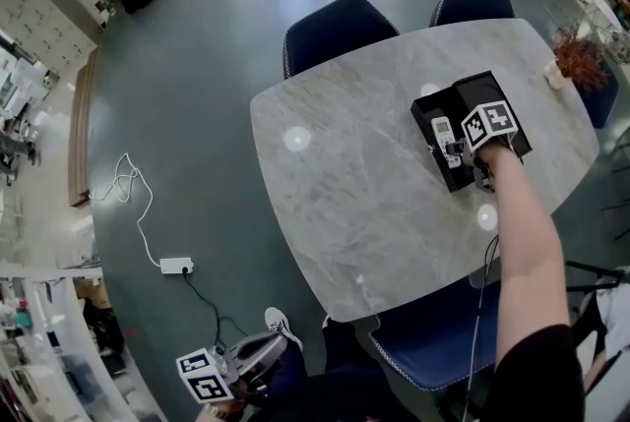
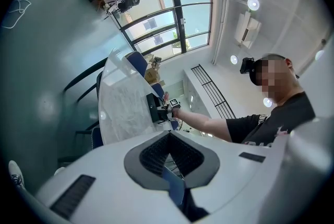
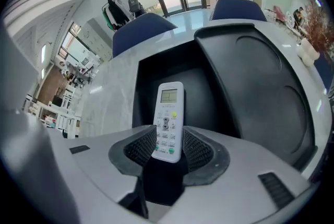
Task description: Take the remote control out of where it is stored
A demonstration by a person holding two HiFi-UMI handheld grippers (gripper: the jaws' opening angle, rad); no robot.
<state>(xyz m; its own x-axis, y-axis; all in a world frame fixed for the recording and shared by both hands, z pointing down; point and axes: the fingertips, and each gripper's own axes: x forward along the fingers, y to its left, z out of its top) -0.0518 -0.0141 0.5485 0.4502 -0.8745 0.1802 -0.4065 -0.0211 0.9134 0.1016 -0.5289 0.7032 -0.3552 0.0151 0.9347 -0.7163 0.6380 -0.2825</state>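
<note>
The white remote control (image 1: 442, 130) lies face up in an open black box (image 1: 425, 112) at the far right of the marble table (image 1: 345, 174). My right gripper (image 1: 456, 154) reaches into the box. In the right gripper view the remote (image 3: 169, 121) has its near end between the pads of the right gripper (image 3: 169, 149), and the jaws stand wide beside it, open. The box's lid (image 3: 255, 77) lies open to the right. My left gripper (image 1: 241, 369) hangs low beside the person's lap, away from the table; in its own view the left gripper (image 2: 168, 137) has its tips together.
Dark blue chairs stand at the far side (image 1: 335, 29) and the near side (image 1: 433, 341) of the table. A small vase of dried reddish twigs (image 1: 576, 64) sits at the table's right end. A power strip with cable (image 1: 177, 265) lies on the floor at left.
</note>
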